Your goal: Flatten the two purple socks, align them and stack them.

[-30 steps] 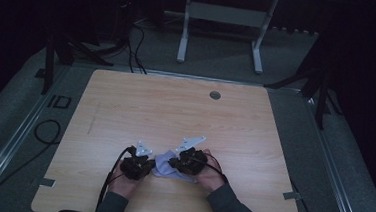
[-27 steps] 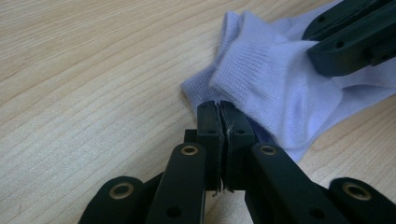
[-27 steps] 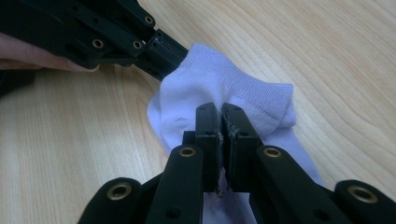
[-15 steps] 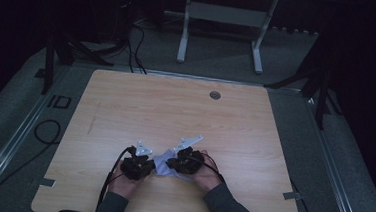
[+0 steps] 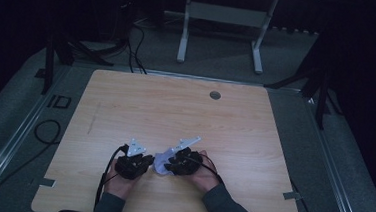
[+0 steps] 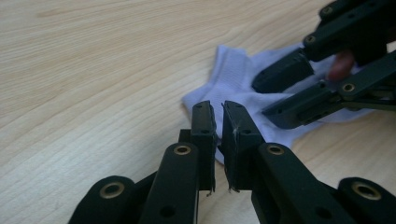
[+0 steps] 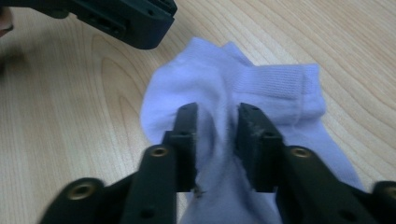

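White sock lying crumpled on wooden table near its front edge, between the two tools, w/ ribbed cuff just ahead of R gripper and to its right. R gripper clenched on a fold of the sock, fabric bunched up between its two pads; seen from L gripper view as resting on top of the sock. L gripper pinched nearly closed, only a thin slit between jaws, nothing held, tips right at sock's near edge; can't tell if touching.
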`<state>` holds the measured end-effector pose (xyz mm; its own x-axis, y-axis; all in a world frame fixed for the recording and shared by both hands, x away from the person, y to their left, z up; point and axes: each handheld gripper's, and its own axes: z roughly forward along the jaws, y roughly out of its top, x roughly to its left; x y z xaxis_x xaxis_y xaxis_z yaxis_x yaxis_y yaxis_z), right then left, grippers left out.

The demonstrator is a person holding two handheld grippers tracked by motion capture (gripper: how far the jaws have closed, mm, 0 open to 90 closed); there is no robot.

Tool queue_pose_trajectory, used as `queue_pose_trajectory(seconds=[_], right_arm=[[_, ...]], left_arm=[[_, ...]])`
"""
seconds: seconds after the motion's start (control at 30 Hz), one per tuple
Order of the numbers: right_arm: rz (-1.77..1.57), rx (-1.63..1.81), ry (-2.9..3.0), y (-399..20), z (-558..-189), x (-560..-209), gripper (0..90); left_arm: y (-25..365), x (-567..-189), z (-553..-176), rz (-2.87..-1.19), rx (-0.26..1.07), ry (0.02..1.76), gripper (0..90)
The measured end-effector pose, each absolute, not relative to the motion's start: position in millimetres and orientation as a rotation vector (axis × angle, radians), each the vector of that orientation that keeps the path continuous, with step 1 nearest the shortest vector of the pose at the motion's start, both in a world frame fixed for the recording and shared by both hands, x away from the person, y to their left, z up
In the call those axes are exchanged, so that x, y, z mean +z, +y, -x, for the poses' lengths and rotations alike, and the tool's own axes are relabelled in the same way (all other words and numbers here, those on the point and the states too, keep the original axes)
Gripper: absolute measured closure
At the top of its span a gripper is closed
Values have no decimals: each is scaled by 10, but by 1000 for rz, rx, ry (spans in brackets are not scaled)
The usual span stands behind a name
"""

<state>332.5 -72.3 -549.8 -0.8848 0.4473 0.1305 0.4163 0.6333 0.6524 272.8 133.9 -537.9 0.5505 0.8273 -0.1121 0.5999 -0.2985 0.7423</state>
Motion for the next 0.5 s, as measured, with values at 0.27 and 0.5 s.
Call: queue_pose_trajectory(seconds=[0.27,0.5], right_arm=[[-741,1148,2671,-949,-3203,-5245,591],[-864,1118,2532,-1407,-3080,-5201,598]], left_arm=[[1240,-5407,-2674,-2059,382,1139,751],[1206,-5427,-2648,-2056,369,1144,636]])
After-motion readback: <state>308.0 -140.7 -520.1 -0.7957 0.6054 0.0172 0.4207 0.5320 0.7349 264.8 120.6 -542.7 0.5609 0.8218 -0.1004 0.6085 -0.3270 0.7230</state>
